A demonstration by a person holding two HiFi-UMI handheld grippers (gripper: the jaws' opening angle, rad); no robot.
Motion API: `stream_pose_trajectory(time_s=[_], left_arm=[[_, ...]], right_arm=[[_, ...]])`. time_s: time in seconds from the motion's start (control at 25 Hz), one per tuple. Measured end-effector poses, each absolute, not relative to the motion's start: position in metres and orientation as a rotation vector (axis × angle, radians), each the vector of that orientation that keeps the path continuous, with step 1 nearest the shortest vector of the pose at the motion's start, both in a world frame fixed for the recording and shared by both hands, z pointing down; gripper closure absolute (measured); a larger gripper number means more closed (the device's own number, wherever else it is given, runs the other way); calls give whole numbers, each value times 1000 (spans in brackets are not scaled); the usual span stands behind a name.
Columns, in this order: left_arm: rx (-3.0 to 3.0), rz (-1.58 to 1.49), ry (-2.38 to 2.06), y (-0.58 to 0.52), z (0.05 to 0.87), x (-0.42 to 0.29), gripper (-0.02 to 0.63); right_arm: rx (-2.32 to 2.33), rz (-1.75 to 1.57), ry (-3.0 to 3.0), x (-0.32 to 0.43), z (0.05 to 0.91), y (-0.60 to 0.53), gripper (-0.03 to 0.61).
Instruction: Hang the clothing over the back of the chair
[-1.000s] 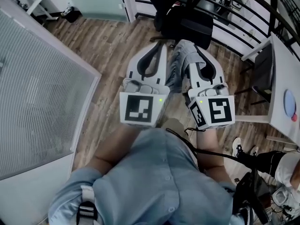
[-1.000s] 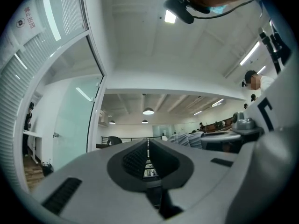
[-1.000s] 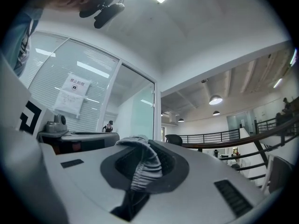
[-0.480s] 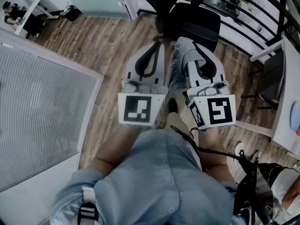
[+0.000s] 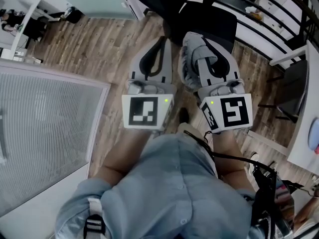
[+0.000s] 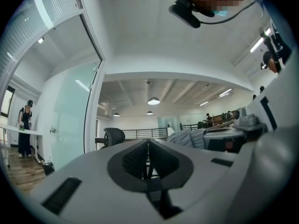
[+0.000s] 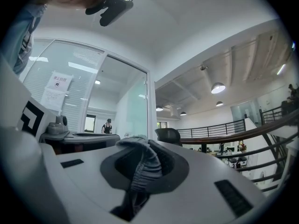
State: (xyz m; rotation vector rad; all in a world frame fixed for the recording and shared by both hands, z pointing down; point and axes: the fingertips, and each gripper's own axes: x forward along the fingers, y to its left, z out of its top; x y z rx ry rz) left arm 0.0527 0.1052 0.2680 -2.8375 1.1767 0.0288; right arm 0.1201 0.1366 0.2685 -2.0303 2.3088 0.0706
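- Here the left gripper (image 6: 148,143) is held level with its jaws pressed together on nothing, a spare tool beside its partner.
- The right gripper (image 7: 139,146) pinches a bunched fold of the striped grey clothing (image 7: 145,168), which spills down between the two grippers (carried high, probably to keep it off the floor (image 5: 99,49)).
- The black chair (image 5: 207,21) stands near, ahead of both tips, nothing yet draped on it.
- Open room lies left over bare wood. A glass partition (image 5: 40,133) bounds that side, a railing (image 5: 269,14) and white table (image 5: 313,78) the right.

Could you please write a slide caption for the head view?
Right gripper holds grey clothing in front of a black chair; left gripper shut, empty.
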Motion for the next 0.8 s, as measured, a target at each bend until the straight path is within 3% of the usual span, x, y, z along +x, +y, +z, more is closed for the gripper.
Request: stream_pose_trajectory(time_s=[0.8], left_arm=[[-2732, 130, 1247, -2, 245, 93, 600]], right_arm=[[-1917, 158, 2366, 170, 244, 17, 548]])
